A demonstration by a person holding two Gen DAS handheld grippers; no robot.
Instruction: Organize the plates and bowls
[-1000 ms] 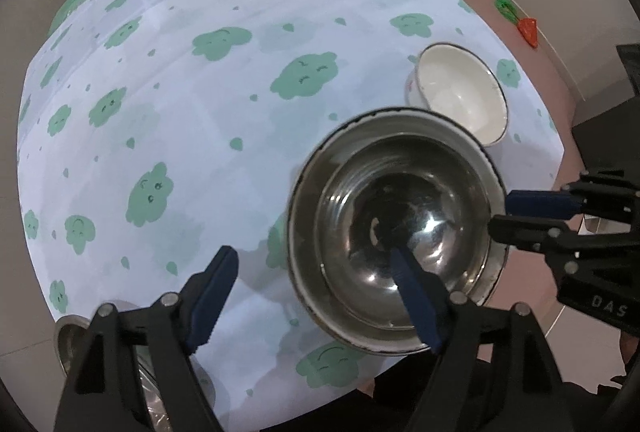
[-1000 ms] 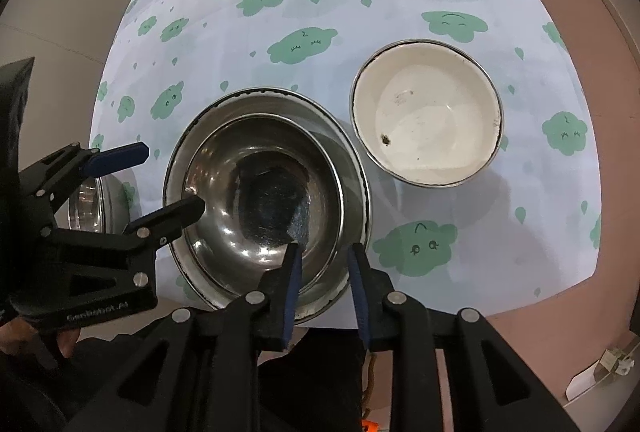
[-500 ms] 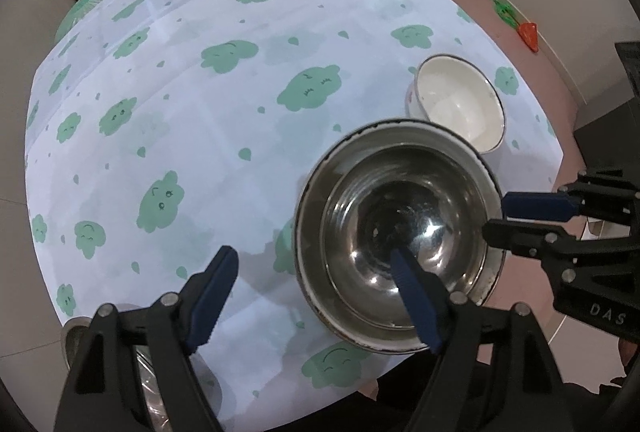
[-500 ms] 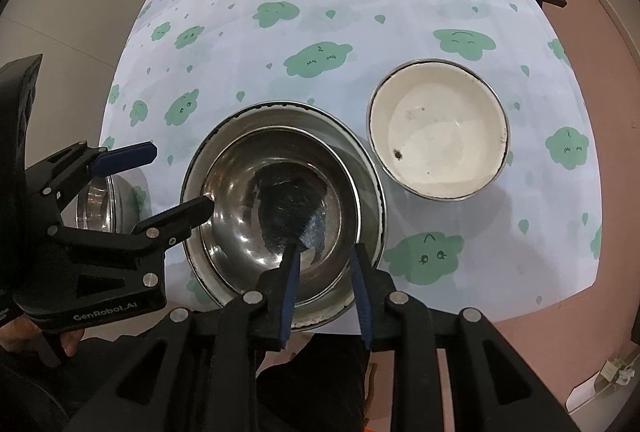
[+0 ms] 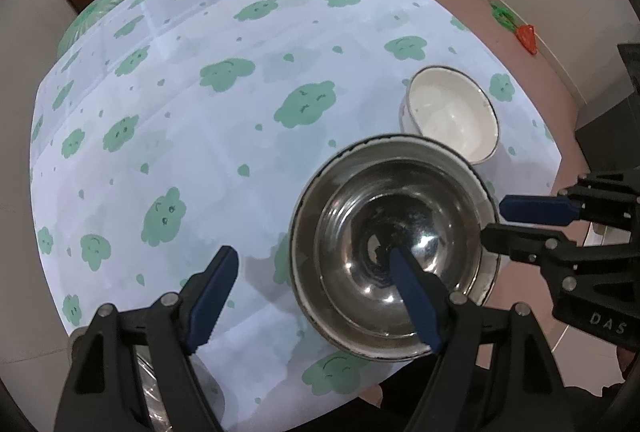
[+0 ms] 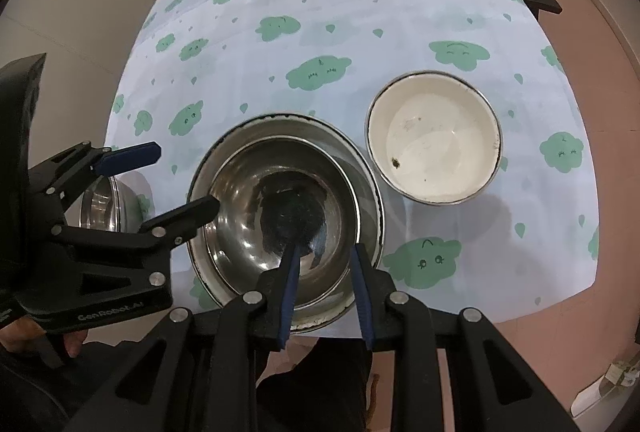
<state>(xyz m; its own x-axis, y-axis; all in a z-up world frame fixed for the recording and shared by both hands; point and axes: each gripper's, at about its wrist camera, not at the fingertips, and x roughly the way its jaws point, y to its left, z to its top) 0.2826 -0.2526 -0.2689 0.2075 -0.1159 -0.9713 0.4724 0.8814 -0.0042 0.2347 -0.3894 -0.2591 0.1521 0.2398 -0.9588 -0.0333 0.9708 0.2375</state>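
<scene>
Clearance above the nested steel bowls point(image 6: 280, 216) has grown slightly; they sit directly beneath. Right gripper point(image 6: 326, 248) is held narrowly parted, left gripper point(image 5: 312, 256) wide, both empty. White bowl point(image 6: 434, 139), rightward, is judged next.

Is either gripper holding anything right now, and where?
Left gripper: jaws wide, empty. Right gripper: jaws straddle the near rim of the nested round steel bowls; clamped or not cannot be told.

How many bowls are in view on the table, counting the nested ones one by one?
4. A steel bowl sits nested inside a larger steel bowl; a white bowl is to their right; another steel bowl is at the left edge, partly hidden.
</scene>
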